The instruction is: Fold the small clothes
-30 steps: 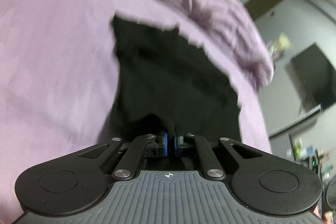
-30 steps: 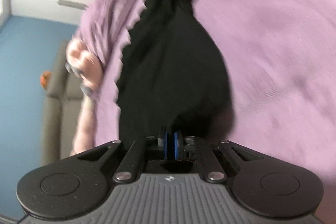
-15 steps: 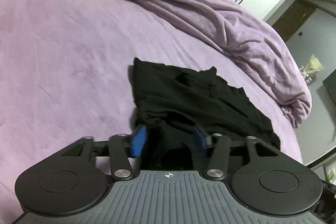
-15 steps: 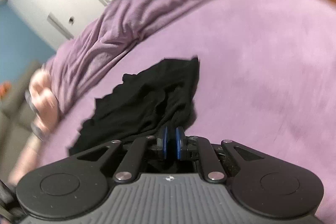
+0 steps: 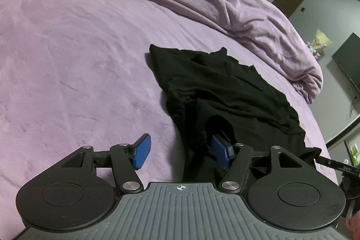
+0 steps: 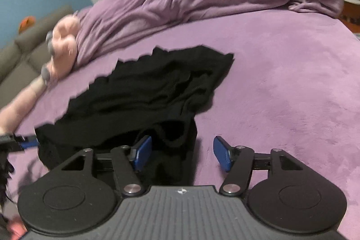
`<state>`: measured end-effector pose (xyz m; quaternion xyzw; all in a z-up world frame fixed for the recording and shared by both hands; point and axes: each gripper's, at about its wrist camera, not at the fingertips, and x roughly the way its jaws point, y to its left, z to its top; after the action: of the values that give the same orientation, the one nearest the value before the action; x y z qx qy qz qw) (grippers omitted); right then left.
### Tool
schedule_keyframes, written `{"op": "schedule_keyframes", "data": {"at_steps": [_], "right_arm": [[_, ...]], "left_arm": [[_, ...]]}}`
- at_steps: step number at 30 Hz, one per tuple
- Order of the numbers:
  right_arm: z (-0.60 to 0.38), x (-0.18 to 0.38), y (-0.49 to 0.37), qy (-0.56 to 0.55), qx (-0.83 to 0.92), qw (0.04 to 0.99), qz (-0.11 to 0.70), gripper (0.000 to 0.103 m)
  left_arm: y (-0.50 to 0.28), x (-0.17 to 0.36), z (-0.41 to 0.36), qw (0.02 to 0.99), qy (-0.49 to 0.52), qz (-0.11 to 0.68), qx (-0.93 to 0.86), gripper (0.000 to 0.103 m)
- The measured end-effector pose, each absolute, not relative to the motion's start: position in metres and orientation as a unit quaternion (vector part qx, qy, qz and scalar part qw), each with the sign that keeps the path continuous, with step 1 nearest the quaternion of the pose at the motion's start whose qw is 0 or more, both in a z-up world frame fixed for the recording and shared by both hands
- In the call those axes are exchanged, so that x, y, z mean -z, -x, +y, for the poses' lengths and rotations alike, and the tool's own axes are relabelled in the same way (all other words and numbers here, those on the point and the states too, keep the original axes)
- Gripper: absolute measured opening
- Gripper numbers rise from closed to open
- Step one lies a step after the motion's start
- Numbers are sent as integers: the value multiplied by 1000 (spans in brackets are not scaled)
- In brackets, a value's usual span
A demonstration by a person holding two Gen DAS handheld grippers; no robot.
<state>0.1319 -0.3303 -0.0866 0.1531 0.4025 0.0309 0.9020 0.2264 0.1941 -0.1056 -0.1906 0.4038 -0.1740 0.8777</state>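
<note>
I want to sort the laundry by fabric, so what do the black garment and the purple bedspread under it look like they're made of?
Black garment: thin, matte knit, probably cotton jersey; it slumps in soft folds. Purple bedspread: plush fleece or velour, likely synthetic; brushed nap shows lighter and darker swirls.
</note>
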Motion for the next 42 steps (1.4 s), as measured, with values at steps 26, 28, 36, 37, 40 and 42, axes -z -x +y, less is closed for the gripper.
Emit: {"op": "schedule_keyframes", "data": {"at_steps": [26, 28, 36, 37, 40, 42], "right_arm": [[-323, 93, -167, -167, -34, 909, 381, 57], [-314, 92, -172, -146, -46, 910, 386, 57], [-296, 107, -194, -99, -34, 906, 410, 57], [-293, 107, -194, -90, -30, 909, 406, 53], [-281, 105, -191, -47, -19, 915, 401, 20], [-277, 102, -187, -24, -3, 918, 397, 7]], "left_arm": [[-256, 93, 163, 891, 163, 367, 211, 73], [-251, 87, 169, 897, 182, 346, 207, 75], [-259, 93, 150, 895, 105, 379, 211, 81], [-264, 97, 143, 896, 88, 383, 207, 81], [-278, 106, 128, 897, 68, 388, 199, 80], [-286, 109, 117, 902, 52, 385, 187, 74]]}}
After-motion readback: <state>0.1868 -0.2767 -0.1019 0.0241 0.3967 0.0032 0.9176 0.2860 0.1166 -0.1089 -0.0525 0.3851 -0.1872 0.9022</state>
